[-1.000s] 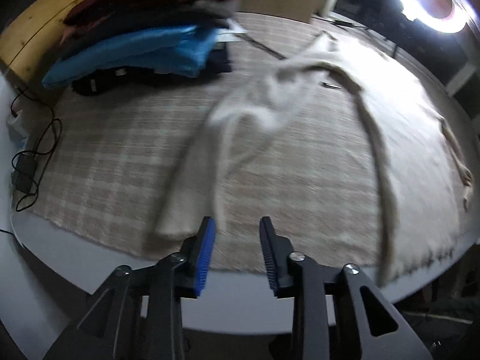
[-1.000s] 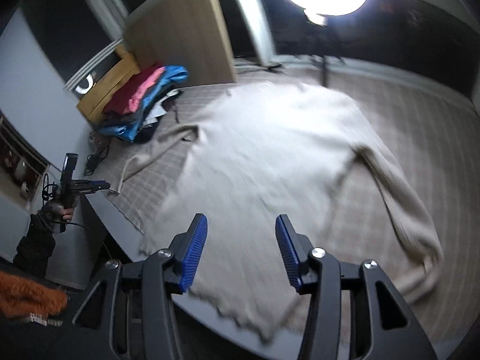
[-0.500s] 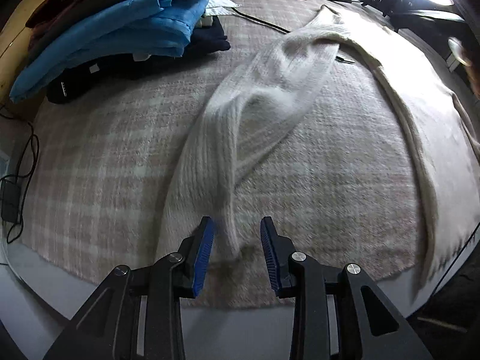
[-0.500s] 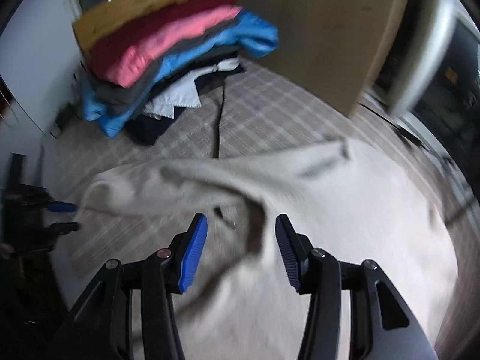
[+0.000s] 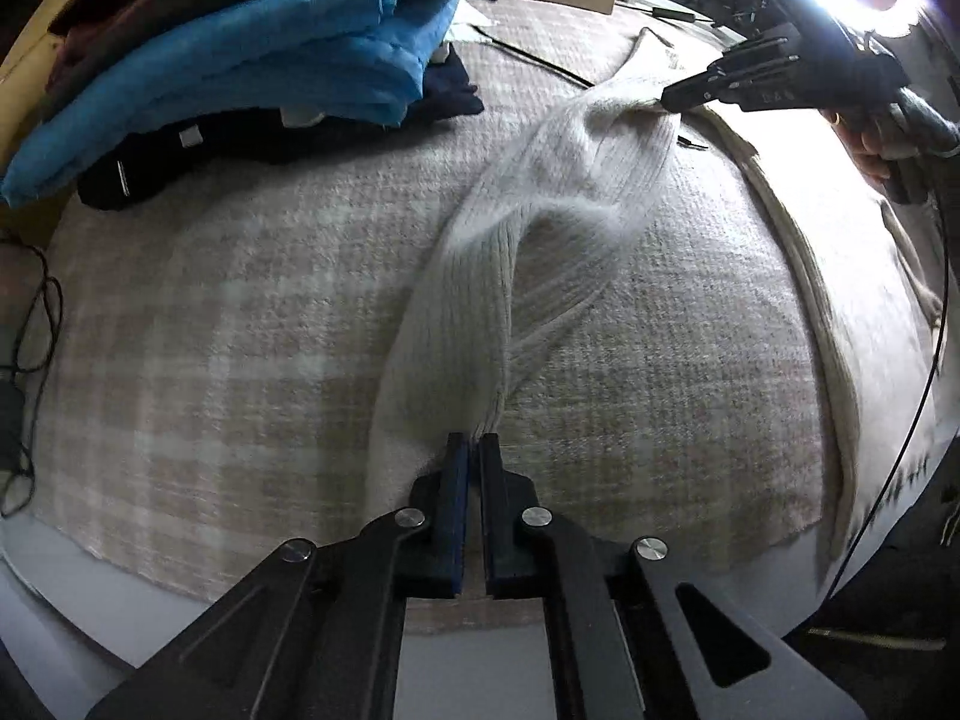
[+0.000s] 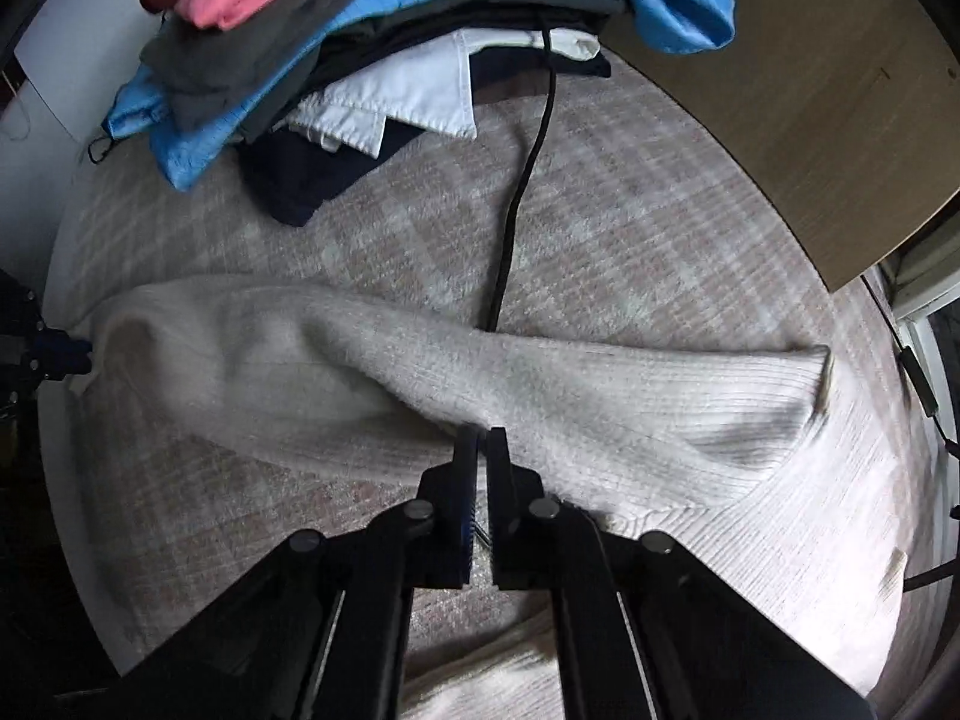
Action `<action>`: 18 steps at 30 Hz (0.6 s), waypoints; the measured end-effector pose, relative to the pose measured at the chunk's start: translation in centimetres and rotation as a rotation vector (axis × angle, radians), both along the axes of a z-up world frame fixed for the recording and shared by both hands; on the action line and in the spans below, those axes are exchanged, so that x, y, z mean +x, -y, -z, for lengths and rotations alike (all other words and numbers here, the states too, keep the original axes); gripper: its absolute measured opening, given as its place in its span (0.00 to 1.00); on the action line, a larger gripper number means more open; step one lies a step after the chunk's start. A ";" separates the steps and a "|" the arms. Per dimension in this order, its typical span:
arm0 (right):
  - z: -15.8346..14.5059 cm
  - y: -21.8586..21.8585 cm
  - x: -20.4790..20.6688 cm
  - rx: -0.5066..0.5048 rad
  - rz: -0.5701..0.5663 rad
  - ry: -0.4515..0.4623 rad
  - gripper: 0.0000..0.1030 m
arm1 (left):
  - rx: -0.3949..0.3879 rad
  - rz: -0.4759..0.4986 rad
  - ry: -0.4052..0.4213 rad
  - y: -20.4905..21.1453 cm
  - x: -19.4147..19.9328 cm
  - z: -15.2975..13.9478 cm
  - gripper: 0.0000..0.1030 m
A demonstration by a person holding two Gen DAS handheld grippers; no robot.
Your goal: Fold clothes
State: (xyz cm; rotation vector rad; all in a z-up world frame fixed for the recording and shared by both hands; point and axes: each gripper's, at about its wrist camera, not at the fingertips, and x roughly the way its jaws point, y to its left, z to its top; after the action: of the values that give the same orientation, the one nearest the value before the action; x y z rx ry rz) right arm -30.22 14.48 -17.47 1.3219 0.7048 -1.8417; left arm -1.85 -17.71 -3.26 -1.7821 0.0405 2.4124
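A cream ribbed sweater lies on a plaid cloth (image 5: 210, 360), its long sleeve (image 5: 480, 300) stretched out from the body (image 6: 780, 540). My left gripper (image 5: 474, 444) is closing its jaws on the cuff end of that sleeve, and the blue pads pinch the knit. My right gripper (image 6: 480, 438) is closing too, with a fold of the sleeve (image 6: 540, 384) near the shoulder caught between its pads. In the left wrist view the right gripper (image 5: 666, 99) shows at the sleeve's far end, held by a hand (image 5: 870, 144). The left gripper (image 6: 78, 354) shows at the cuff in the right wrist view.
A pile of folded clothes (image 5: 240, 72), blue, dark, pink and white (image 6: 360, 30), sits at the back of the table. A black cable (image 6: 522, 180) runs across the cloth to the sleeve. A wooden board (image 6: 810, 90) stands behind. The table's white rim (image 5: 120, 600) is close to me.
Both grippers went from open to pinched on the sleeve. The left one came down onto the cuff end. The right one swung across from the sweater's body to the sleeve near the shoulder.
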 end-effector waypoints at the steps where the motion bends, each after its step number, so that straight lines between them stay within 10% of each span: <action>1: -0.4 -0.2 -0.1 -0.013 0.007 -0.002 0.02 | -0.014 0.007 -0.008 0.3 -0.1 -0.6 0.03; 8: -4.9 -2.1 -1.3 -0.150 0.076 -0.024 0.02 | -0.050 -0.002 -0.085 3.5 -0.5 -5.7 0.02; 13: -2.8 -0.3 0.6 -0.038 -0.044 -0.020 0.26 | -0.052 0.062 -0.031 1.3 0.2 -3.6 0.03; 18: -0.7 1.0 1.0 0.008 -0.100 0.018 0.28 | -0.048 0.069 -0.003 0.5 0.4 -2.1 0.03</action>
State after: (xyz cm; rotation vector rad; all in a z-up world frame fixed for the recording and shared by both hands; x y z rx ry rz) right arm -29.24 13.46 -16.72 1.2839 0.7563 -1.7477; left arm -1.45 -18.20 -1.19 -1.7670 0.1589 2.3856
